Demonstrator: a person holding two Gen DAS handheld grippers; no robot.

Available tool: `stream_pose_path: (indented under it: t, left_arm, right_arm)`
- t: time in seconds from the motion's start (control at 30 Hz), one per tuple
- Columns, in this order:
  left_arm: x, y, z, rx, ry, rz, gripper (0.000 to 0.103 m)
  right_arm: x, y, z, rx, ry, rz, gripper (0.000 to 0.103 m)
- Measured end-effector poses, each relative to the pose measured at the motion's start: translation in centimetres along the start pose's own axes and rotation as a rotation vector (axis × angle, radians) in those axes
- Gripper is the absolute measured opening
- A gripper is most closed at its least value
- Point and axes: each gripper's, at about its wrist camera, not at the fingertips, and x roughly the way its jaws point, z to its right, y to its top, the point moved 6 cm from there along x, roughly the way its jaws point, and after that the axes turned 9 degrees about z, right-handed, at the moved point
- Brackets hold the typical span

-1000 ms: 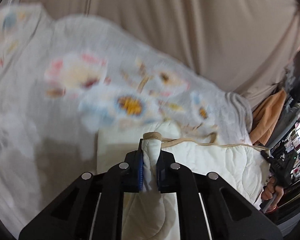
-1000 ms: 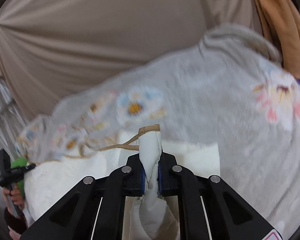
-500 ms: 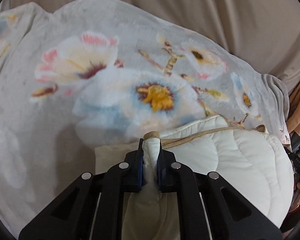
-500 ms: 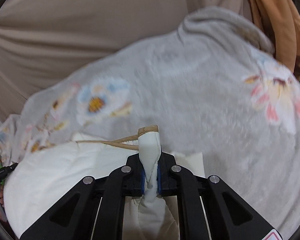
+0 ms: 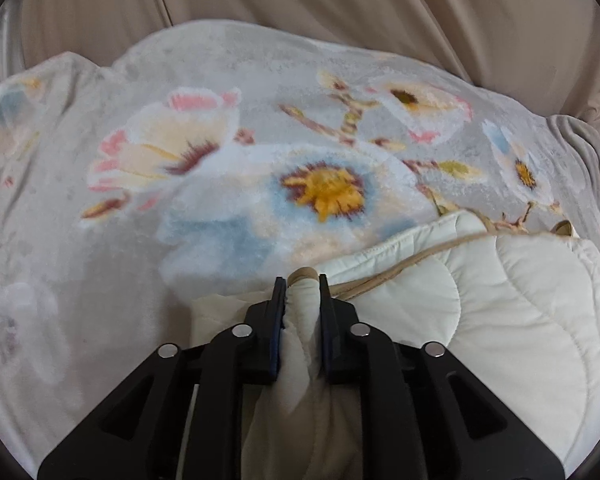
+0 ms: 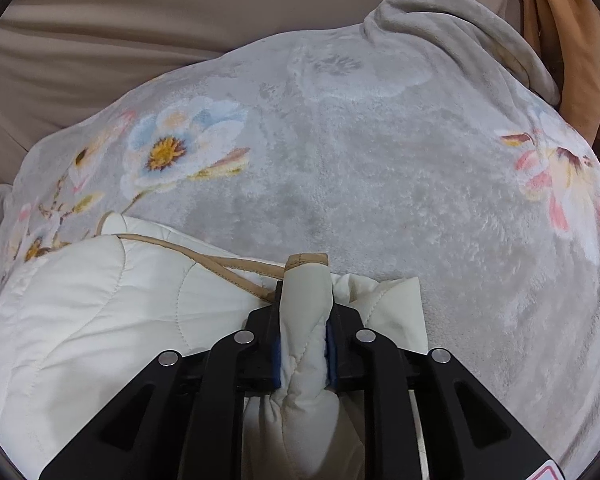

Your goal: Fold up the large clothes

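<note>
Floral blanket (image 5: 228, 184) underlies cream quilted garment (image 6: 100, 304), pinched by both hand-held grippers.

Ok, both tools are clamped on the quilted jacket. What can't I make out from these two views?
- Left wrist view: the left tool and its black frame hide the cream quilted jacket below the grip.
- Right wrist view: the right tool hides the same lower part; the frame edge cuts off the jacket's left side.
- Both views: whatever lies under the floral fleece blanket is covered.
- Neither view shows the other tool.
</note>
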Motion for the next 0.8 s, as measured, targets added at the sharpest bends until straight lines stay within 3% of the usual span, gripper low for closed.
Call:
stream_pose_path:
  t: [0.1, 0.17, 0.23, 0.3, 0.37, 0.47, 0.57, 0.7, 0.8]
  left_arm:
    - [-5.7, 2.1, 0.1, -0.025, -0.045, 0.109, 0.025]
    - [-9.3, 3.1, 1.5, -0.014, -0.095, 0.165, 0.035]
    - [-12.0, 3.5, 4.8, 0.045, -0.158, 0.209, 0.039]
    - [-12.4, 2.6, 8.6, 0.106, -0.218, 0.189, 0.042]
    - [-11.1, 0.6, 12.1, 0.161, -0.240, 0.149, 0.044]
    - [-7.5, -2.0, 13.5, 0.183, -0.189, 0.083, 0.044]
    - [-5.1, -3.5, 11.9, 0.146, -0.158, 0.058, 0.044]
    - [-4.8, -3.7, 9.4, 0.164, -0.068, 0.099, 0.047]
    - [-4.3, -3.8, 7.5, 0.148, -0.048, 0.105, 0.050]
  right_arm:
    - [-6.6, 2.1, -0.4, -0.008, -0.035, 0.217, 0.030]
    - [-9.8, 2.7, -2.8, -0.046, 0.022, 0.284, 0.031]
    - [-12.1, 1.9, -8.4, -0.137, 0.165, 0.271, 0.029]
    - [-12.7, -0.5, -14.6, -0.246, 0.306, 0.218, 0.027]
    - [-12.4, -4.0, -20.1, -0.365, 0.407, 0.156, 0.018]
    - [-10.4, -8.5, -24.1, -0.522, 0.379, 0.115, 0.017]
    - [-8.7, -8.7, -21.8, -0.492, 0.329, 0.104, 0.017]
    - [-6.6, -5.6, -13.5, -0.297, 0.206, 0.095, 0.011]
    - [-5.5, -4.5, -7.2, -0.184, 0.096, 0.099, 0.002]
